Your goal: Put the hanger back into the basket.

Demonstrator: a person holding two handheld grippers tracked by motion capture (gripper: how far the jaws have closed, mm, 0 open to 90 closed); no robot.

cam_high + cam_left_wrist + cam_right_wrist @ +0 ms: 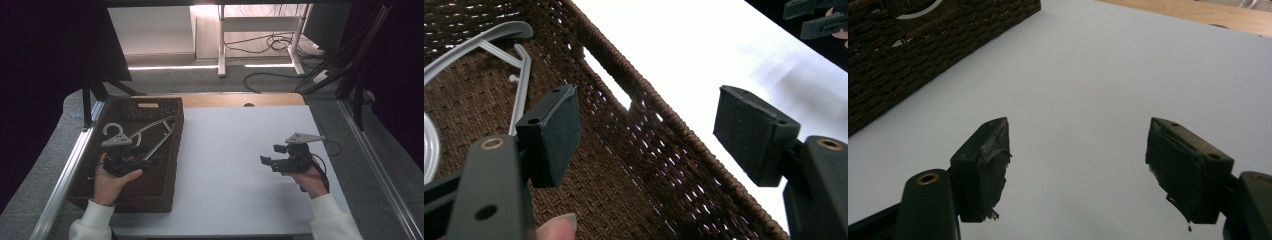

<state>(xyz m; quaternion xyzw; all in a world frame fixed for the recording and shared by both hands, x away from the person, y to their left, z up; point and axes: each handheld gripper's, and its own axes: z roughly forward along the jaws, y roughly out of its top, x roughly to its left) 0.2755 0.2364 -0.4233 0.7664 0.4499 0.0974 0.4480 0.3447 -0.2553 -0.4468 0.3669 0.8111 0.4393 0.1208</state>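
Grey hanger (150, 131), lying flat in wicker basket (172, 155)

White sleeves (330, 215); black claws with brass screws and grey plates.

Hanger (150, 131) in basket (172, 165), left of table (235, 150)

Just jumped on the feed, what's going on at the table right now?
A person holds a gripper in each hand. The left gripper sits inside the brown wicker basket, its jaws open with nothing between them; a grey clothes hanger lies in the basket just beyond it, untouched. The right gripper hovers over the bare white tabletop, jaws open and holding nothing. No grasp has been made on the hanger yet.
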